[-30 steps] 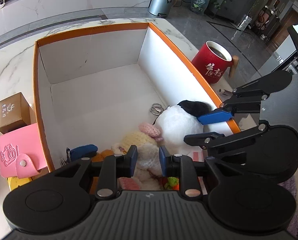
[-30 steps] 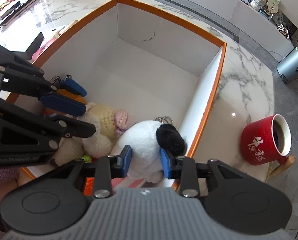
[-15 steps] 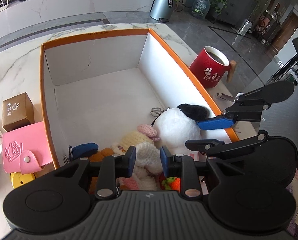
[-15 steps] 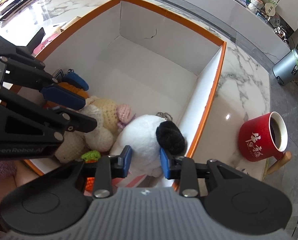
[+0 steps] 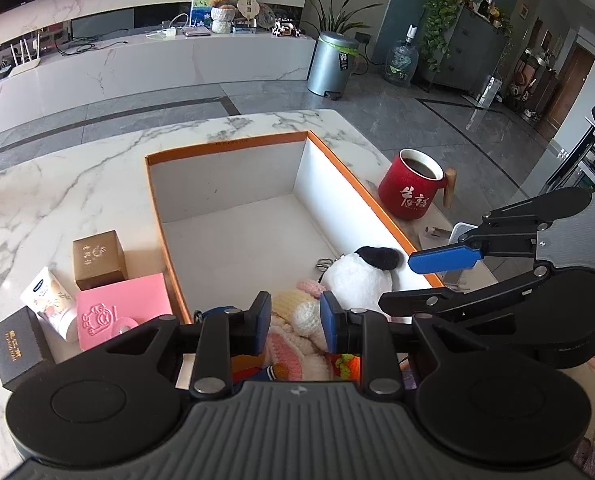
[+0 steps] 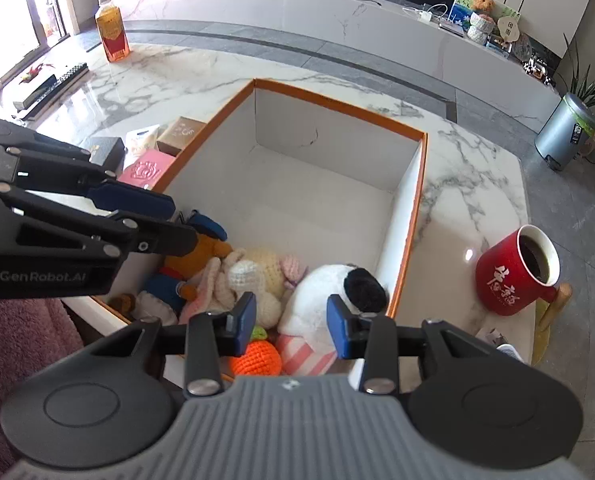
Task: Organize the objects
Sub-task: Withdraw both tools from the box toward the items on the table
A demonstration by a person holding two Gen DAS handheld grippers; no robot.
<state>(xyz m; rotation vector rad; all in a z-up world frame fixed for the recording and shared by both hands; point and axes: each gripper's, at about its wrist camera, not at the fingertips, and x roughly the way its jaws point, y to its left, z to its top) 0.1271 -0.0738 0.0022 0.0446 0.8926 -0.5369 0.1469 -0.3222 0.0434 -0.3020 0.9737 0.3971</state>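
Several soft toys are already gathered at the near end of the box (image 6: 411, 184): a white plush (image 6: 329, 296) with a black patch, a cream crochet doll (image 6: 253, 280), an orange knitted piece (image 6: 257, 358) and a brown and blue toy (image 6: 185, 268). The far part of the box is bare.

By this showing, the sorting is judged partly done. Left outside on the worktop (image 5: 77, 184), beside the box wall, are a brown carton (image 5: 97, 254), a pink wallet (image 5: 117, 308), a tube (image 5: 51, 302) and a black carton (image 5: 15, 344). On the other side a red mug (image 5: 411, 190) is set, probably not meant for the box.

The left tool (image 5: 291, 322) is held above the toys, its pads a narrow gap apart, with nothing clamped. The right tool (image 6: 291, 322) is opening; the white plush is seen through the gap but is not pressed by the pads.

Only in the right wrist view are the orange piece and the brown toy shown whole, along with an amber bottle (image 6: 111, 32) far off on the worktop. Only in the left wrist view are the tube and black carton seen clearly, and a small metal ring (image 5: 324, 265) by the plush.
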